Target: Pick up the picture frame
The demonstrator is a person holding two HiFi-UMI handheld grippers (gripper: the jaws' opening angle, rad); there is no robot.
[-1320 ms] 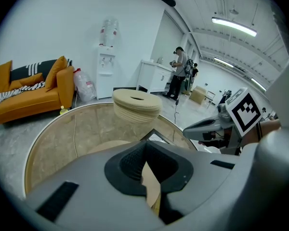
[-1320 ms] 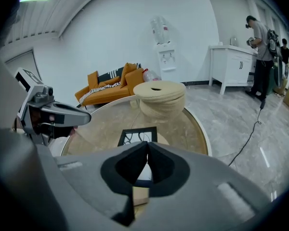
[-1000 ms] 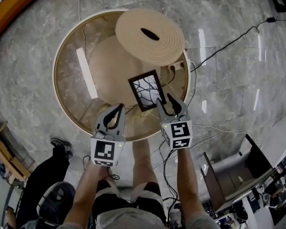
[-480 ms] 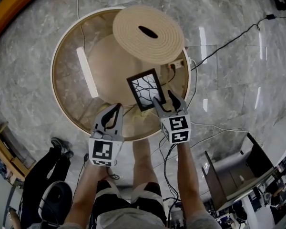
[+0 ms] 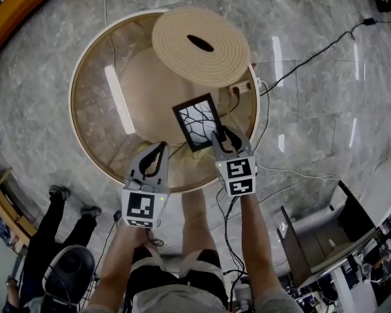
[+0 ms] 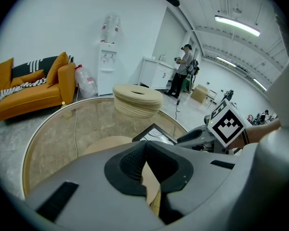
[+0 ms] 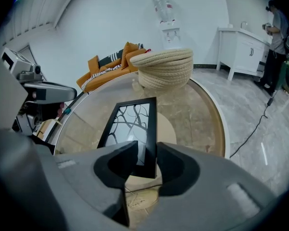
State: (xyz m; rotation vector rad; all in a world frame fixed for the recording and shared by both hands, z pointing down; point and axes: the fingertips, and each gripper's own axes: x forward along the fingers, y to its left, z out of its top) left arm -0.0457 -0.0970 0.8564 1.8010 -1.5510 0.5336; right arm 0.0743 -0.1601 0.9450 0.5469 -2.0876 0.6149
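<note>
A black picture frame with a branch print stands tilted on the round glass table. It also shows in the right gripper view and the left gripper view. My right gripper is at the frame's lower right corner. Its jaws are closing, with the frame's right border between the pads, which look pressed against it. My left gripper hovers over the table's near rim, left of the frame. It is shut with nothing in it.
A large woven rope basket sits on the table just beyond the frame. Cables run over the marble floor at right. A person is at lower left, an open box at lower right. An orange sofa stands beyond the table.
The right gripper's jaws spread wide, then narrowed onto the frame's lower right corner as the gripper sank a little. The left gripper stayed put. The person at lower left shifted.
</note>
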